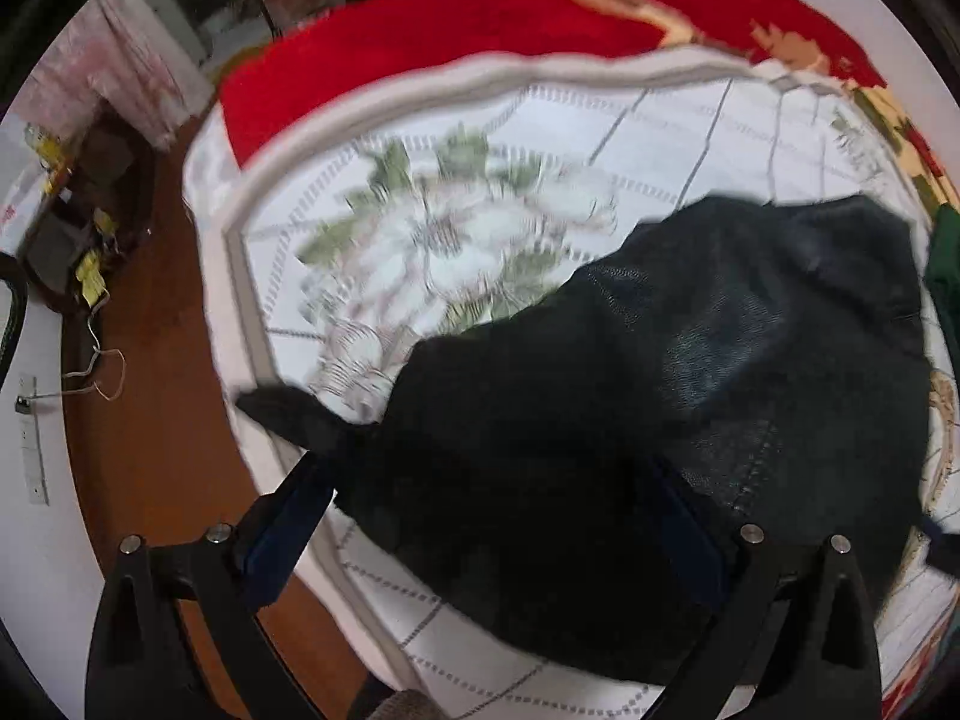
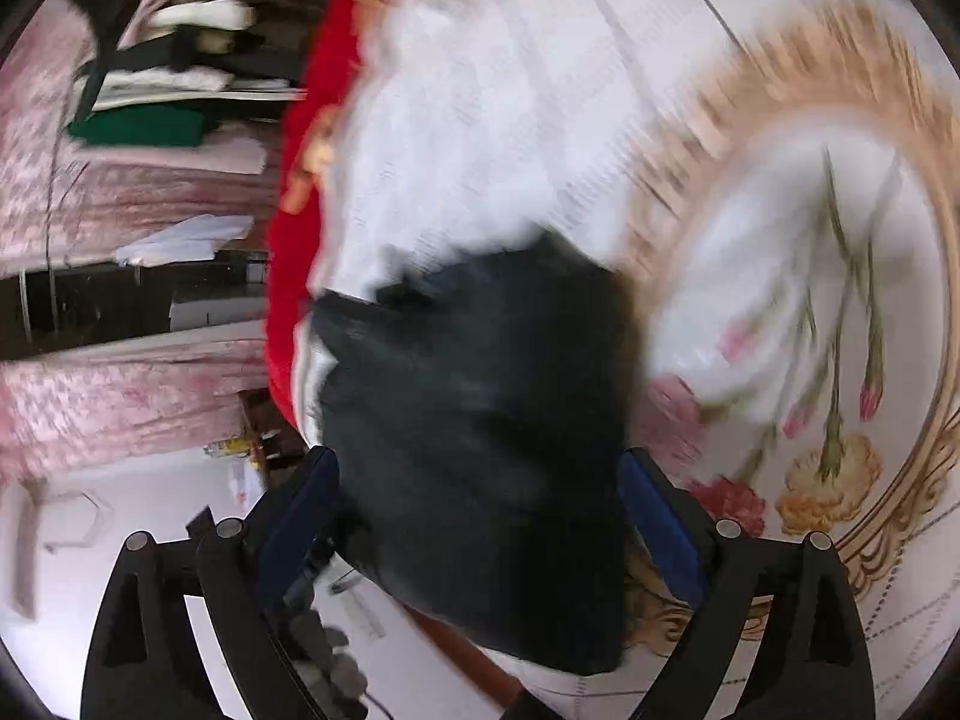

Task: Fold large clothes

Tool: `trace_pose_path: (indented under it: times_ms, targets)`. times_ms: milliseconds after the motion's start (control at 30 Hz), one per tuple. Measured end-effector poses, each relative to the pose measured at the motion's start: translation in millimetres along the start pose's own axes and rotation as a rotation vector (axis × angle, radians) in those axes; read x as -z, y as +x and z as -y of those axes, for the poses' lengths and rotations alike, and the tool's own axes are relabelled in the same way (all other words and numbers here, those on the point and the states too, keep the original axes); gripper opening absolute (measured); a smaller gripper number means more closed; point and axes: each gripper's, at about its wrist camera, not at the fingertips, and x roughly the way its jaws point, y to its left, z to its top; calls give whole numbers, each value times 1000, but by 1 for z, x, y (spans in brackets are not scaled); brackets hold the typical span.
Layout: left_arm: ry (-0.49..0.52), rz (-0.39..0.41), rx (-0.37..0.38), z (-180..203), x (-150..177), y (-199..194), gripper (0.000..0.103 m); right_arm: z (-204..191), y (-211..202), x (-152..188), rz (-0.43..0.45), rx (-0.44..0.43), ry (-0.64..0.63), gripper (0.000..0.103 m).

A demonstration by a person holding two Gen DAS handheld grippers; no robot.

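A large black garment (image 1: 630, 396) lies bunched on a bed with a white floral cover (image 1: 456, 228). My left gripper (image 1: 486, 480) has its fingers spread wide, with the black cloth filling the gap between them; whether it grips the cloth I cannot tell. In the right wrist view the same black garment (image 2: 480, 432) hangs or lies between the spread fingers of my right gripper (image 2: 480, 468), above the bed cover (image 2: 780, 276). This view is blurred. A pointed corner of the garment (image 1: 282, 414) sticks out to the left.
A red blanket (image 1: 420, 36) lies at the far end of the bed. A green cloth (image 1: 945, 264) sits at the right. Brown floor (image 1: 150, 450) and a cluttered box (image 1: 78, 222) are to the left. Shelves of folded clothes (image 2: 174, 72) and pink curtains (image 2: 120, 384) stand beside the bed.
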Motion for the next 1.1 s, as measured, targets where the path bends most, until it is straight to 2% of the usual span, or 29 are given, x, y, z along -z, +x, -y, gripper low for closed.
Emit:
trace_pose_path:
  times_ms: [100, 133, 167, 200, 267, 333, 400, 433, 467, 500, 533, 600, 633, 667, 700, 733, 833, 967, 1100]
  targets:
    - [22, 10, 2, 4, -3, 6, 103, 27, 54, -9, -96, -59, -11, 94]
    - [31, 15, 5, 5, -3, 6, 103, 29, 67, -11, -112, -112, -27, 95]
    - [35, 18, 6, 5, -3, 6, 103, 26, 79, -14, -117, -187, -47, 96]
    - [40, 22, 8, 4, -3, 7, 103, 23, 97, -17, -138, -215, -63, 96]
    - [38, 26, 11, 2, -3, 9, 103, 8, 118, -21, -188, -221, -114, 97]
    - [25, 32, 6, -2, -5, 9, 103, -1, 117, -22, -225, -376, -105, 97]
    - [3, 24, 24, -6, -6, 13, 103, -1, 108, -25, -246, -630, -83, 96]
    - [-3, 23, 25, -6, -7, 13, 103, -1, 109, -26, -255, -683, -80, 95]
    - [-5, 19, 32, -7, -7, 14, 103, 0, 114, -28, -255, -684, -73, 95]
    - [-9, 16, 44, -8, -8, 15, 103, 1, 123, -30, -253, -634, -71, 95]
    - [-6, 14, 56, -7, -8, 15, 103, -1, 141, -30, -279, -533, -77, 95]
    - [4, 18, 32, -6, -11, 15, 103, -8, 175, -27, -321, -311, -114, 92]
    - [-8, 8, 50, -11, -13, 16, 103, -8, 180, -29, -313, -293, -109, 91]
    - [-35, -3, 68, -16, -14, 14, 103, -7, 177, -32, -298, -325, -79, 88]
    - [-65, -12, 82, -21, -14, 10, 103, -4, 173, -35, -272, -331, -50, 72]
    - [-86, -17, 84, -26, -12, 5, 103, -1, 170, -35, -253, -332, -38, 65]
    - [-169, 13, 102, -48, 3, -22, 103, 2, 174, -27, -206, -356, 22, 56]
    - [-287, 2, 173, -72, 22, -36, 103, 12, 173, -11, -199, -485, 105, 53]
    - [-365, -43, 289, -73, 16, -10, 103, 31, 175, -9, -174, -441, 126, 62]
